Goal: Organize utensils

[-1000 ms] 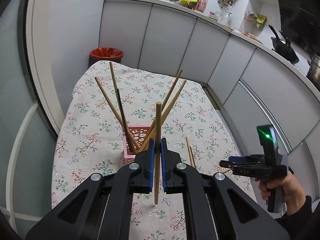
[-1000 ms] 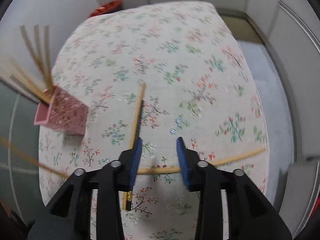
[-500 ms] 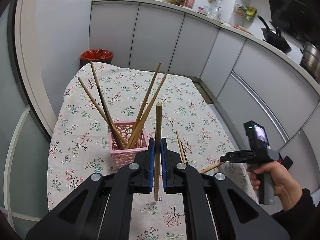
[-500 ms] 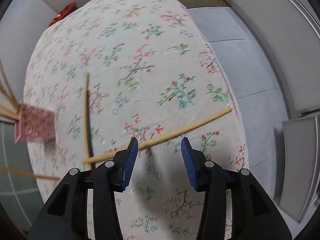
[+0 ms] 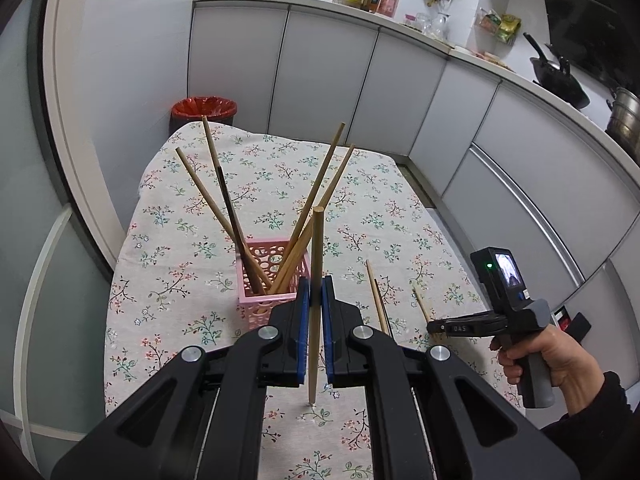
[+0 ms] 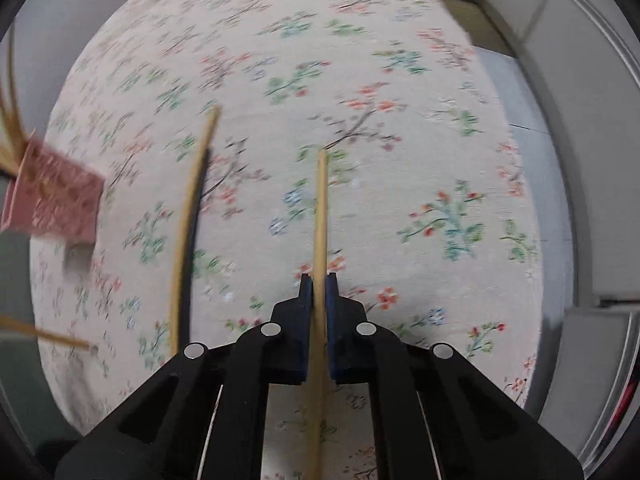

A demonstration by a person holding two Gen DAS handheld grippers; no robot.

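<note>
A floral table (image 5: pixel 256 168) fills the centre of the left view. Lower centre, the left gripper (image 5: pixel 316 312) pinches one upright chopstick (image 5: pixel 317 240), its lower tip near the cloth. Just behind stands one pink basket (image 5: pixel 256 280) holding five chopsticks. Right of it, two sticks (image 5: pixel 376 300) lie side by side on the cloth. At lower right, a hand (image 5: pixel 560 360) holds the right gripper (image 6: pixel 319 284), whose jaws have just closed, clamping one stick (image 6: pixel 321 208).
</note>
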